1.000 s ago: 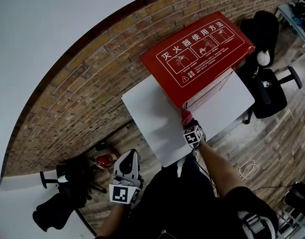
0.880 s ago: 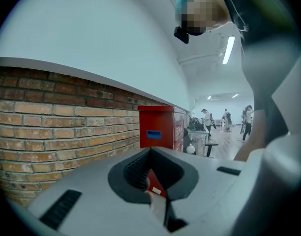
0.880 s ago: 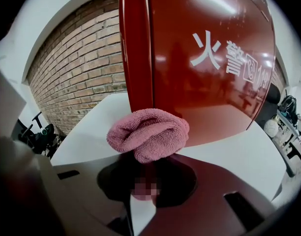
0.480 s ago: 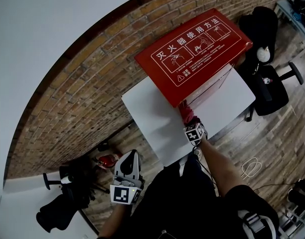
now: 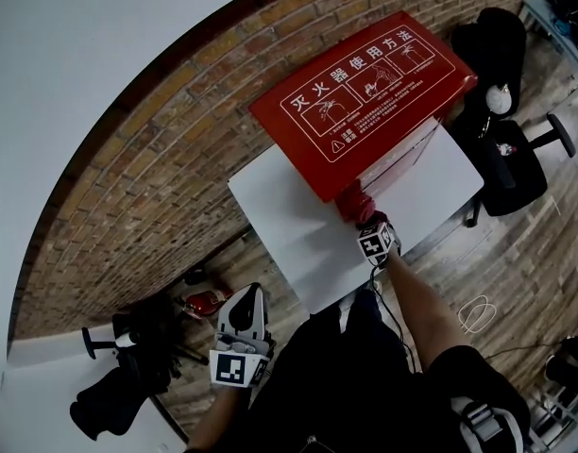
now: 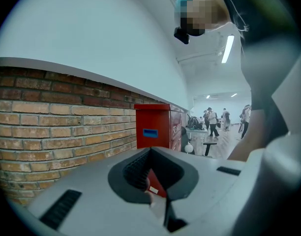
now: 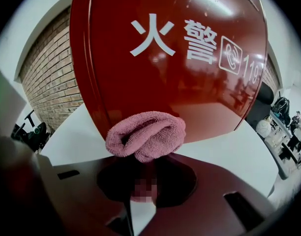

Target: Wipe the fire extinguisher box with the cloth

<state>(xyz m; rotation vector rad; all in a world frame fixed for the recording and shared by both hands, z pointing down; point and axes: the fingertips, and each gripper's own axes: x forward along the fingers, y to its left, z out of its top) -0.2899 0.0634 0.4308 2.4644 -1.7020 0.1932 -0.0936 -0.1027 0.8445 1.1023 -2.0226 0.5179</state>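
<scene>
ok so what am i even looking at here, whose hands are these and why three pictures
No robot: a person holds hand-held tongs in each hand. One picture comes from a camera on their head, looking down; the other two come from cameras riding on each tool. A red fire extinguisher box stands on a white table by a brick wall. The right tongs are shut on a pink cloth, pressed against the box's front. The left tongs hang off to the side, closed and empty.
</scene>
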